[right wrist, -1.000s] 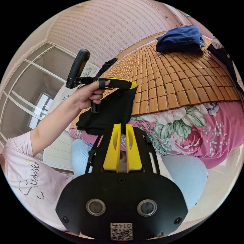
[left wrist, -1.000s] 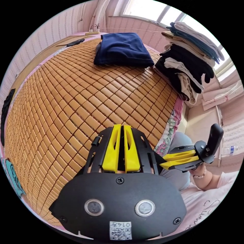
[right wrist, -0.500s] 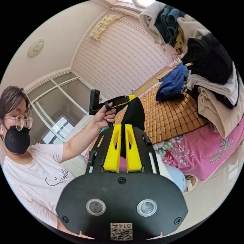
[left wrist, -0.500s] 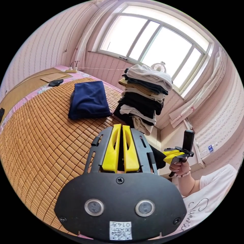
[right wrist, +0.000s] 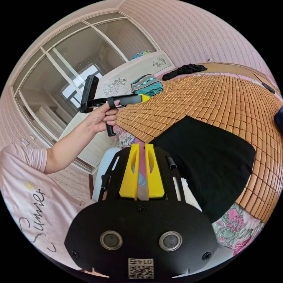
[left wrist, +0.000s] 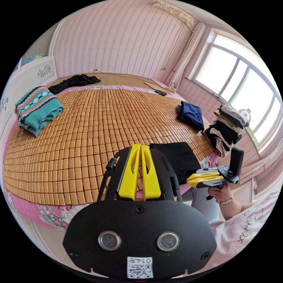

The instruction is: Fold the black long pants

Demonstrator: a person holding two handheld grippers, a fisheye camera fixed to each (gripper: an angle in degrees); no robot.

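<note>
Black pants (right wrist: pixel 206 165) lie folded flat at the near edge of the bed (left wrist: pixel 88 123), partly overhanging the floral sheet (right wrist: pixel 235 230). Your left hand-held gripper (left wrist: pixel 138 174) is clenched on nothing, jaws together; your right hand-held gripper (right wrist: pixel 141 174) is the same, clear of the cloth. Risk, as a judgement: the overhanging part could drag the fold off the edge if you nudge it, and the slick bamboo mat (right wrist: pixel 224 97) won't hold it. Room: striped pink walls, big window (left wrist: pixel 235 76), clothes stack (left wrist: pixel 227 126), navy bundle (left wrist: pixel 191 115), teal sweater (left wrist: pixel 36 109).
</note>
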